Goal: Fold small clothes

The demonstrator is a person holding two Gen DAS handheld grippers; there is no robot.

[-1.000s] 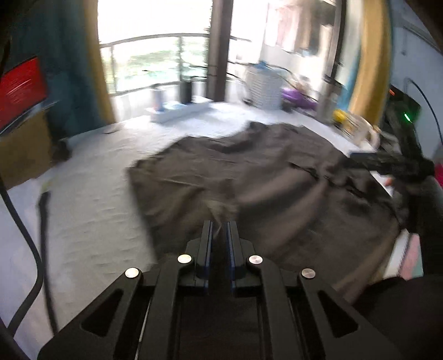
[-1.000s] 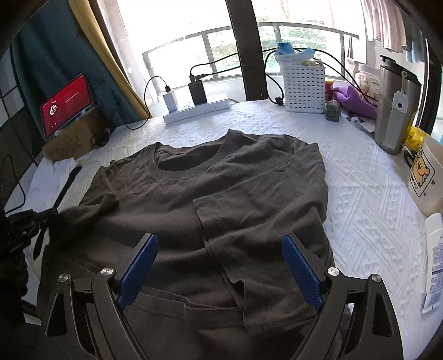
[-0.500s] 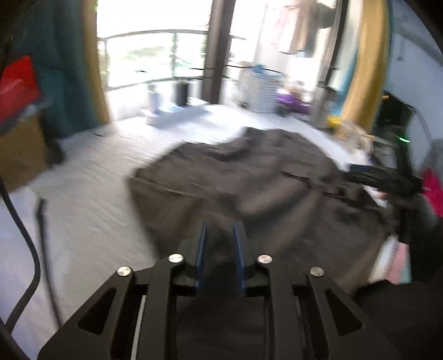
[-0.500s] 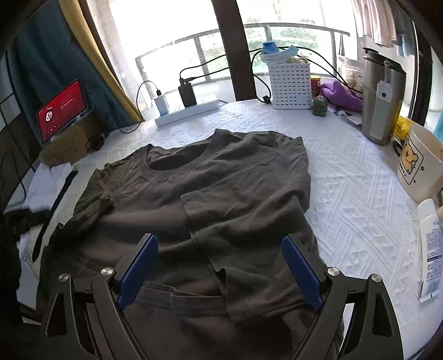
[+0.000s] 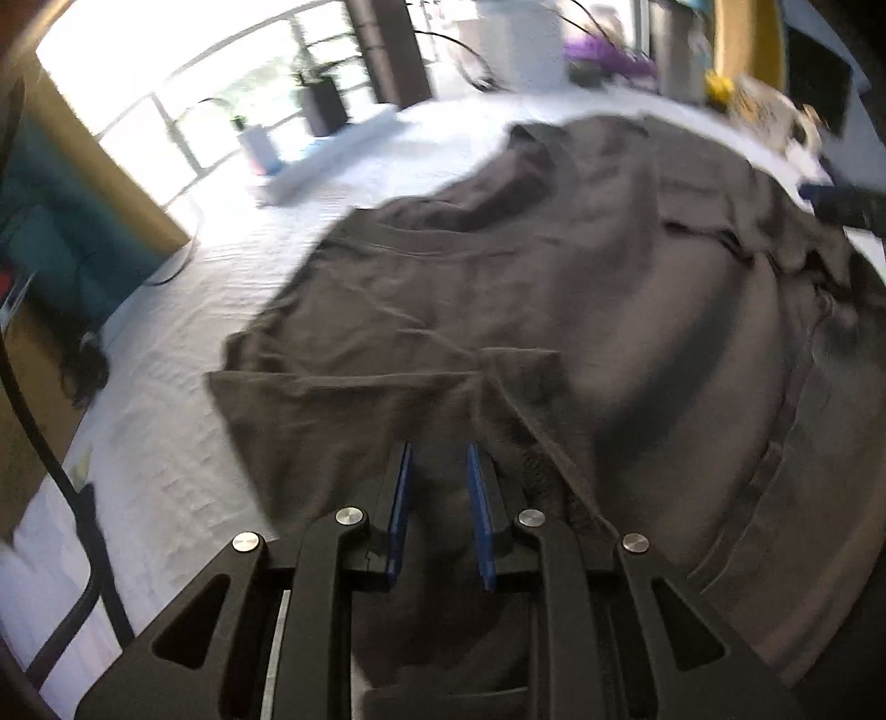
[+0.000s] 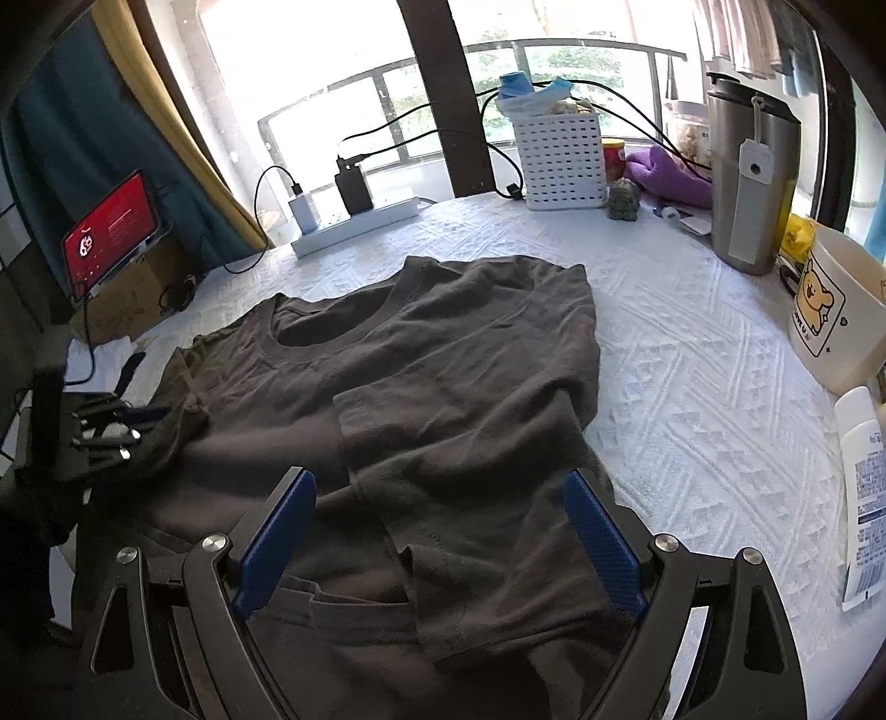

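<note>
Both of our grippers work over the dark t-shirt [image 6: 443, 387] spread on the white cloth [image 6: 692, 360]: our left gripper [image 5: 437, 459], fingers slightly parted, at its left sleeve; our right gripper [image 6: 440, 498], spread wide, above its hem.

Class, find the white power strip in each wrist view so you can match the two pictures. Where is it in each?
Left wrist view: power strip, blurred, upper left, beyond the dark T-shirt.
Right wrist view: power strip, upper centre-left by the window, beyond the T-shirt's collar.
Shared landmark: the white slotted basket, blurred at the top in the left view.
</note>
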